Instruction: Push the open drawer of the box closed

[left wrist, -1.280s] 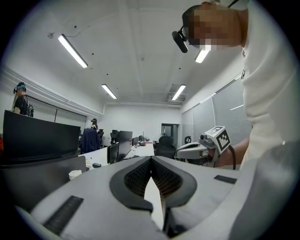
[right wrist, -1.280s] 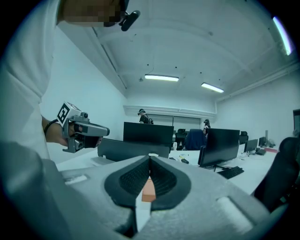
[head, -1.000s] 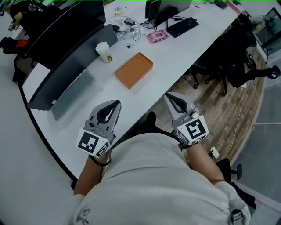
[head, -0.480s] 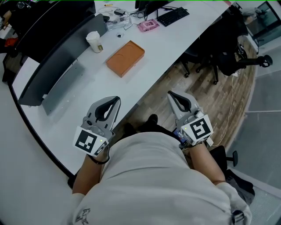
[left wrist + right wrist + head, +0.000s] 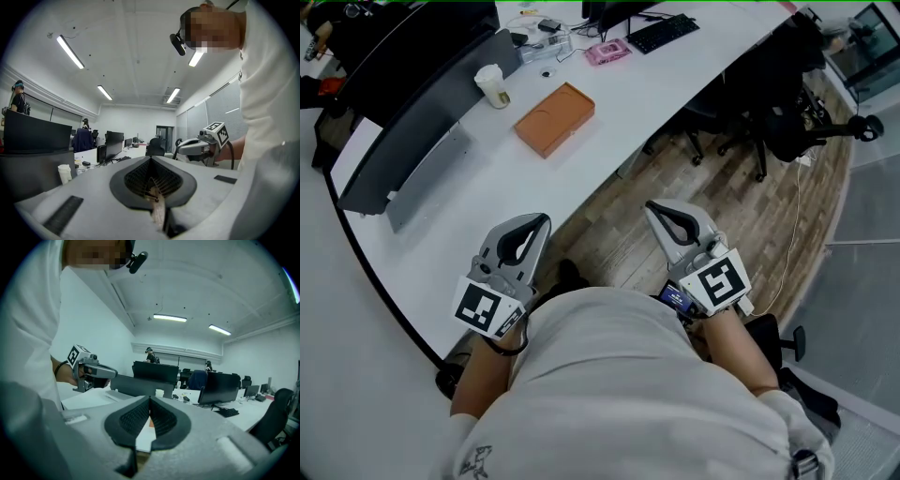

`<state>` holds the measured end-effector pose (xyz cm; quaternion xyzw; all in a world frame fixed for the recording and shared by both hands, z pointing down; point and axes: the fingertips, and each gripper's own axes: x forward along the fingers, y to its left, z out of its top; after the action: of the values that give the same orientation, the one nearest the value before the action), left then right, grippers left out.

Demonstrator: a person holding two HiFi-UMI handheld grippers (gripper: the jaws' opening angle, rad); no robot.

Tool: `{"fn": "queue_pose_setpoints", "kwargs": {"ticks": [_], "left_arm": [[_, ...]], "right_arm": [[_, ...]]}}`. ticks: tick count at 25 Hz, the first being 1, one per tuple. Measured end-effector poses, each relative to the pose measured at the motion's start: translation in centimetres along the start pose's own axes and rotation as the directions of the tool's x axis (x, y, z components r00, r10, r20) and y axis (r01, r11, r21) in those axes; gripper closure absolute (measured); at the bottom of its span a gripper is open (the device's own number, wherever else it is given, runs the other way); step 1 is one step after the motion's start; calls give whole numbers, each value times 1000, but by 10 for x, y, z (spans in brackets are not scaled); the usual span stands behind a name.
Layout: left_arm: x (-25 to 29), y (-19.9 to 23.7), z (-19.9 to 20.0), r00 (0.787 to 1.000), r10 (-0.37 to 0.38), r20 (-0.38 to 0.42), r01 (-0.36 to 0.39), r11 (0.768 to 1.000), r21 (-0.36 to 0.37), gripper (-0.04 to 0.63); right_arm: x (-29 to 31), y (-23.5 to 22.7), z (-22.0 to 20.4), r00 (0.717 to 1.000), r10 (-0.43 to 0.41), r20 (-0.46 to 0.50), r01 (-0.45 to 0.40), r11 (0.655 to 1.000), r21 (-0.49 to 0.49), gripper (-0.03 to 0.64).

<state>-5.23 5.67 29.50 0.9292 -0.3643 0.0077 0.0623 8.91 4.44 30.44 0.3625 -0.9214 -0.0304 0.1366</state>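
A flat orange box (image 5: 553, 119) lies on the white desk (image 5: 675, 80), far ahead of both grippers; from here I cannot make out its drawer. My left gripper (image 5: 540, 221) hangs over the desk's near edge, jaws together and empty. My right gripper (image 5: 654, 208) is beside it over the wooden floor, also shut with nothing in it. In the left gripper view the left gripper's (image 5: 151, 158) tips meet, and the right gripper (image 5: 206, 143) shows to the right. In the right gripper view the right gripper's (image 5: 150, 398) jaws meet, with an orange sliver of the box (image 5: 151, 423) behind them.
A paper cup (image 5: 490, 86), a pink item (image 5: 607, 52), a keyboard (image 5: 661, 31) and small clutter sit beyond the box. A dark partition panel (image 5: 412, 122) runs along the desk's left. Black office chairs (image 5: 787, 103) stand on the wooden floor (image 5: 712, 206) at right.
Both grippers have drawn back from the desk: the left from over the tabletop to its near edge, the right to over the floor. The box now sits farther away, up and left in view.
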Motion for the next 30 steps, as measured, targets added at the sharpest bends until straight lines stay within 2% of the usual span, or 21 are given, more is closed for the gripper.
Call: {"fn": "queue_pose_setpoints", "kwargs": {"ticks": [8,17,22,30], "left_arm": [[11,-93,-8,1000,16,0,-16,1000,9,597],[-8,-194,-12,998,62,7,-62,998,29,597],[-23,-247,-19,998,58,-3,-58,997,41,597],[-40,-286,-19,997,77,10,-77,996,44,597]], "right_arm": [[-91,7,-21,999,34,5,-34,998,53,614],[-193,28,-41,997,71,29,-73,996,51,614],[-238,49,-46,994,95,45,-98,993,70,614],[-274,77,-56,991,125,47,-128,989,71,614]]}}
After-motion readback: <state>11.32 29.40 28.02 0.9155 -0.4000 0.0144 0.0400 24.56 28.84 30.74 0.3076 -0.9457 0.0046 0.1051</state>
